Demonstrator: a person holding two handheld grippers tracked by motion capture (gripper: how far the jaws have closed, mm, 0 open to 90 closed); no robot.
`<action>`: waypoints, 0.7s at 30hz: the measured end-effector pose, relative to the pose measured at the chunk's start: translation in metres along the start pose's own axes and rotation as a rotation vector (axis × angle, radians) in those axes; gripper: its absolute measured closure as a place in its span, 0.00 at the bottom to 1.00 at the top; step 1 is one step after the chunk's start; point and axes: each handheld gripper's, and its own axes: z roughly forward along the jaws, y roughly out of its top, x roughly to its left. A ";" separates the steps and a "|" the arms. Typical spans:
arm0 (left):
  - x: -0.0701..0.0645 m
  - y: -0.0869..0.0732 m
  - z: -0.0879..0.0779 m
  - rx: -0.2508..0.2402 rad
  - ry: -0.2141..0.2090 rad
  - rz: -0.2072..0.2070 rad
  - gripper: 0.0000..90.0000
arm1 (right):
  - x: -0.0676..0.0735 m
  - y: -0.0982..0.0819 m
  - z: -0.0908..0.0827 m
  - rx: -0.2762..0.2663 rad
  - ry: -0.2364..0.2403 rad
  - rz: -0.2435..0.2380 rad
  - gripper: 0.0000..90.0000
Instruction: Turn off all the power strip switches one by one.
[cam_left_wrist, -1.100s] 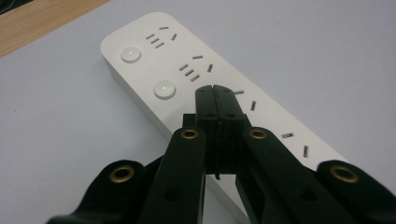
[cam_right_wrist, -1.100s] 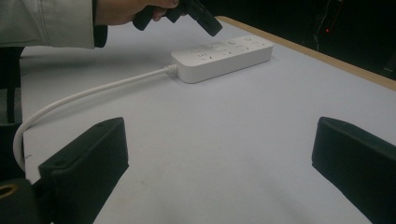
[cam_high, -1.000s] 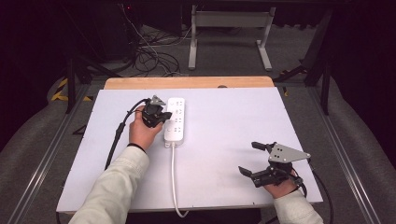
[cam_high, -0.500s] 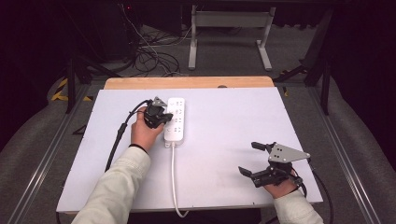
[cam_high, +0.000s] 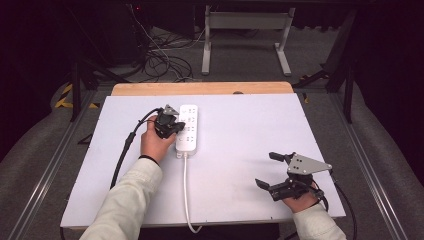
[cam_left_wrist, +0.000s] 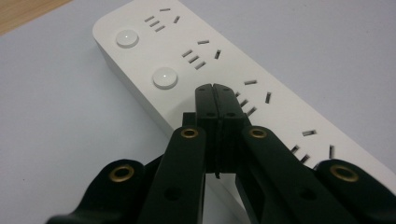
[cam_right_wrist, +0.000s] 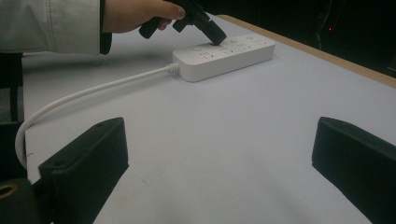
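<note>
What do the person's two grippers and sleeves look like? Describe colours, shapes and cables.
Both grippers are black with two flat jaws. The left gripper has brass-coloured rivets at its joints and trails a black cable. The right gripper carries a grey three-cornered plate with dark dots. The sleeves are pale off-white.

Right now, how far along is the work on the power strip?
Done: the left gripper is shut and its tip is down on the power strip, beside two round buttons.
In hand: it seems to be pressing a button under the tip; whether it has switched cannot be told.
Left: lifting off. The right gripper rests open on the table, apart from the strip.
</note>
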 end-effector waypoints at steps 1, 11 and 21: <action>0.000 0.000 0.000 -0.001 -0.004 -0.005 1.00 | 0.000 0.000 0.000 0.000 0.000 0.000 0.05; -0.005 0.001 0.002 0.002 0.008 0.000 1.00 | 0.001 0.000 0.000 -0.001 0.005 -0.001 0.05; -0.007 -0.002 0.000 -0.010 0.016 -0.003 1.00 | 0.001 -0.001 -0.001 0.000 0.005 0.001 0.05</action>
